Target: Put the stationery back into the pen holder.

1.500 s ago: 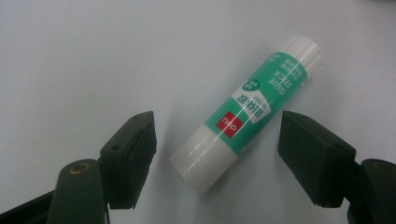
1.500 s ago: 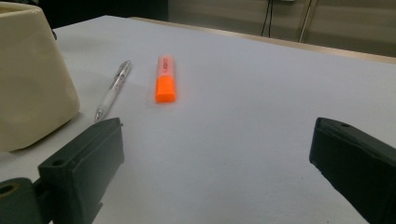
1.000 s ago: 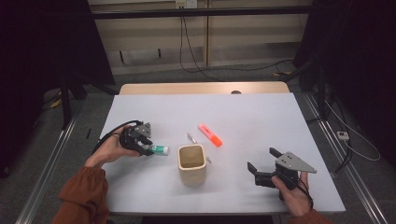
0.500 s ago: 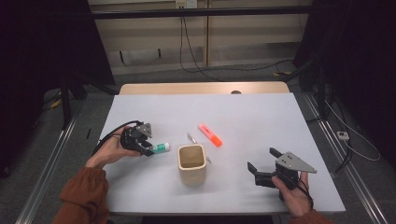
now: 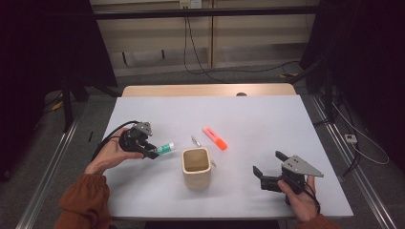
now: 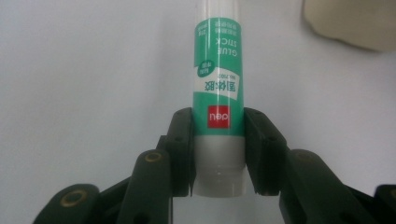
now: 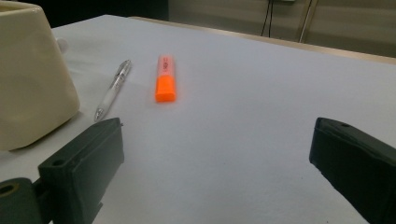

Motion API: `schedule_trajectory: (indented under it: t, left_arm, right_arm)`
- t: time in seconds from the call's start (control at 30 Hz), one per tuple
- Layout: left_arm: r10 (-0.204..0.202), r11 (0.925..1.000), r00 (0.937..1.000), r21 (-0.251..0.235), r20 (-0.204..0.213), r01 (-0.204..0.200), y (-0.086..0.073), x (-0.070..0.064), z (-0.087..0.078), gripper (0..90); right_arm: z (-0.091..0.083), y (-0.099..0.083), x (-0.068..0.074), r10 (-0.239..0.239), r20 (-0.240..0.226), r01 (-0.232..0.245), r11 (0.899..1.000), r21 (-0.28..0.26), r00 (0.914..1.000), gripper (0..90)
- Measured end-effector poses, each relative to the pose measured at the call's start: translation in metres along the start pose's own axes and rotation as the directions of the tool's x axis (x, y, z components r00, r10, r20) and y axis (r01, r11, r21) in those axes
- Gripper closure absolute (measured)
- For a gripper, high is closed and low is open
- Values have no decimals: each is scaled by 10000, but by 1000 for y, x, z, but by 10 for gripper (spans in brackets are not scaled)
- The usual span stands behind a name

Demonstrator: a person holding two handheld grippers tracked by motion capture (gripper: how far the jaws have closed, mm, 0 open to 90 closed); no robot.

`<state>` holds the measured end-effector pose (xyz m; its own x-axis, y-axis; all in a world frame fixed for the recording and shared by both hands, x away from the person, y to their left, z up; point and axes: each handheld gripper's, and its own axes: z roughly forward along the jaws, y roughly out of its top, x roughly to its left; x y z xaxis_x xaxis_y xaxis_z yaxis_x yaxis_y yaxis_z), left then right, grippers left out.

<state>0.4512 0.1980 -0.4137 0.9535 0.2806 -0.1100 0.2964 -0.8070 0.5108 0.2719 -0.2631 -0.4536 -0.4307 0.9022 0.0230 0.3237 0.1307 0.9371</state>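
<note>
My left gripper (image 5: 149,150) is shut on a green and white glue stick (image 5: 166,148) at the table's left. In the left gripper view the jaws clamp the glue stick (image 6: 218,93) near its white base end, and its far end points toward the cream cup (image 6: 355,23). Whether the stick touches the table, I cannot tell. The cream cup (image 5: 196,166) stands upright at the table's middle front. My right gripper (image 5: 267,171) rests open at the front right, and its view shows nothing between the jaws of the right gripper (image 7: 215,172).
An orange highlighter (image 5: 215,138) and a clear pen (image 5: 197,141) lie just behind the cup; in the right gripper view the highlighter (image 7: 166,79), the pen (image 7: 112,91) and the cup (image 7: 28,79) lie ahead to the left. The white tabletop (image 5: 258,119) ends at a wooden back edge.
The left gripper has shifted and tilted a little with the glue stick held in it, the stick's end rising slightly. The right gripper has stayed still.
</note>
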Motion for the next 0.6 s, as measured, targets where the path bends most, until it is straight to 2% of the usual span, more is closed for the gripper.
schedule_trajectory:
  t: [0.03,0.13,0.17,0.2,0.23,0.4,0.43,0.47,0.6]
  left_arm:
    - [-63,9999,9998,-114,188,66,0,0,-2,656]
    - [-295,9992,9996,-271,39,296,1,-4,-8,656]
    - [-327,9986,9994,-412,124,332,1,-4,-10,656]
    - [-404,9985,9991,-376,-90,401,2,-6,-13,656]
    - [-498,9968,9986,-623,176,508,2,-6,-14,656]
    - [-648,9937,9975,-898,283,671,4,-13,-21,656]
    - [-706,9932,9974,-917,127,715,5,-15,-22,656]
    - [-708,9924,9969,-980,356,740,5,-16,-24,656]
    - [-745,9912,9967,-1076,307,774,6,-21,-30,656]
  right_arm:
    - [0,0,0,1,-2,-1,10000,1,10000,24]
    - [0,0,0,-12,-9,12,10000,-3,10000,24]
    - [0,0,0,-10,-13,10,10000,-2,10000,25]
    - [0,0,0,-14,-14,14,10000,-5,10000,24]
    - [0,0,0,-9,-13,9,10000,-2,10000,24]
    - [0,0,1,0,-49,0,10000,-1,10000,25]
    - [0,0,1,0,-60,0,10000,9,10000,25]
    - [0,0,1,-7,-80,7,10000,18,10000,25]
    - [0,0,2,-21,-140,21,10000,2,9999,24]
